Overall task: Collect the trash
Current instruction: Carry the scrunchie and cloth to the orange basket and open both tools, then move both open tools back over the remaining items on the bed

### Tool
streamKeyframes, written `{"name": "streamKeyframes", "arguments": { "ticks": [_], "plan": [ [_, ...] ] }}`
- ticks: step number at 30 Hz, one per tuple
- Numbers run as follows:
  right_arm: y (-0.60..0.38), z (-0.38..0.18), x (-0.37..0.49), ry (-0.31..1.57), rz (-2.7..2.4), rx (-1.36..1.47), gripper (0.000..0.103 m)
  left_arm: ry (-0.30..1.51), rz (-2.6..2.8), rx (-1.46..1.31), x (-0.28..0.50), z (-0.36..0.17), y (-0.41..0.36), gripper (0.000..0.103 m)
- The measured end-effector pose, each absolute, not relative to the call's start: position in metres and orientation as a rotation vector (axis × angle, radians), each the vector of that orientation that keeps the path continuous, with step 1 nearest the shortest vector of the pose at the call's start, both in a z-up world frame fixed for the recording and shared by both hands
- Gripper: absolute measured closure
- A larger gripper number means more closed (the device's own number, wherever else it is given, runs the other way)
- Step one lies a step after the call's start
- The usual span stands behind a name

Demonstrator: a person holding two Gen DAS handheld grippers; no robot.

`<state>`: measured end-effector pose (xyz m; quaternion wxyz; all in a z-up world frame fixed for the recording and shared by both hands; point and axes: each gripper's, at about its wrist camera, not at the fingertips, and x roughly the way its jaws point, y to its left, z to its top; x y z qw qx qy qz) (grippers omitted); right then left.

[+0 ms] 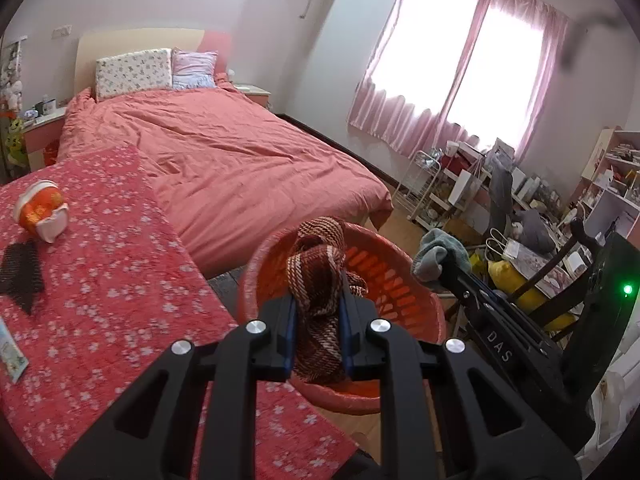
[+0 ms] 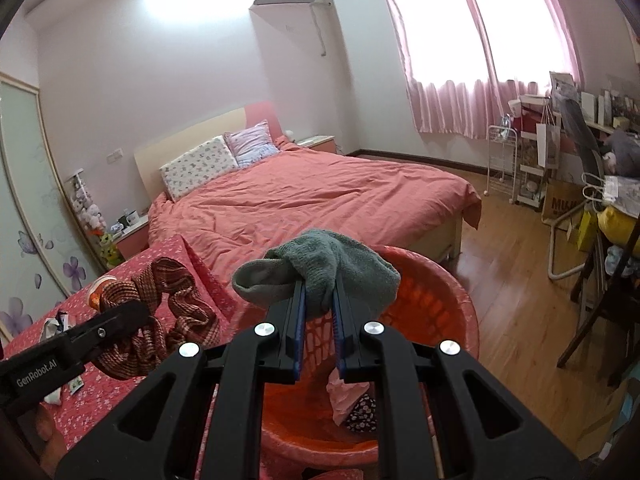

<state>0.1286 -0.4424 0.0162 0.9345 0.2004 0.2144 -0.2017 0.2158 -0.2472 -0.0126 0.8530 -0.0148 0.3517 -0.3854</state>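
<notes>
My left gripper (image 1: 318, 312) is clamped on a bunched red-and-white woven cloth (image 1: 316, 276), which hangs between its blue pads right over the orange basket (image 1: 400, 276) just ahead of and below me. My right gripper (image 2: 319, 300) is clamped on a grey-green towel (image 2: 340, 264), held above the same basket's (image 2: 448, 300) near rim, with a pink piece (image 2: 344, 396) and a dark flowered piece (image 2: 362, 412) lying inside it below the pads. To the left of both grippers the table's red flowered cover (image 1: 120, 280) carries an orange-and-white container (image 1: 40, 210), and beyond the basket stands the bed (image 1: 240, 148).
</notes>
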Motion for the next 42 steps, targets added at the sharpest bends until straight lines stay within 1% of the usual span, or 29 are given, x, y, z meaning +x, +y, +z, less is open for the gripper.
{"name": "streamKeyframes", "arguments": {
  "ticks": [6,8,10,11,12,13,15,25,36,42],
  "plan": [
    [-0.458,0.009,0.131,0.461,-0.416,0.485,0.09,0.777,-0.817,-0.015,0.224,-0.026,-0.268,0.082],
    [-0.46,0.005,0.131,0.47,-0.414,0.514,0.087,0.784,-0.814,-0.003,0.225,-0.03,-0.273,0.081],
    [-0.461,0.004,0.132,0.475,-0.411,0.527,0.075,0.792,-0.807,0.004,0.228,-0.033,-0.276,0.072],
    [-0.461,0.003,0.132,0.476,-0.409,0.532,0.071,0.795,-0.797,0.004,0.23,-0.035,-0.276,0.069],
    [-0.462,0.003,0.131,0.477,-0.409,0.533,0.062,0.797,-0.79,0.001,0.232,-0.036,-0.274,0.065],
    [-0.462,0.003,0.13,0.474,-0.413,0.531,0.054,0.799,-0.779,-0.001,0.234,-0.037,-0.272,0.062],
    [-0.46,0.005,0.129,0.47,-0.427,0.516,0.045,0.799,-0.766,-0.003,0.236,-0.038,-0.267,0.058],
    [-0.461,0.009,0.131,0.485,-0.439,0.485,0.045,0.789,-0.681,0.002,0.242,-0.037,-0.234,0.047],
    [-0.432,0.018,0.142,0.497,-0.392,0.427,0.045,0.755,-0.556,0.013,0.241,-0.03,-0.172,0.042],
    [-0.409,0.022,0.149,0.51,-0.343,0.382,0.045,0.743,-0.49,0.008,0.242,-0.027,-0.136,0.042]
  ]
}}
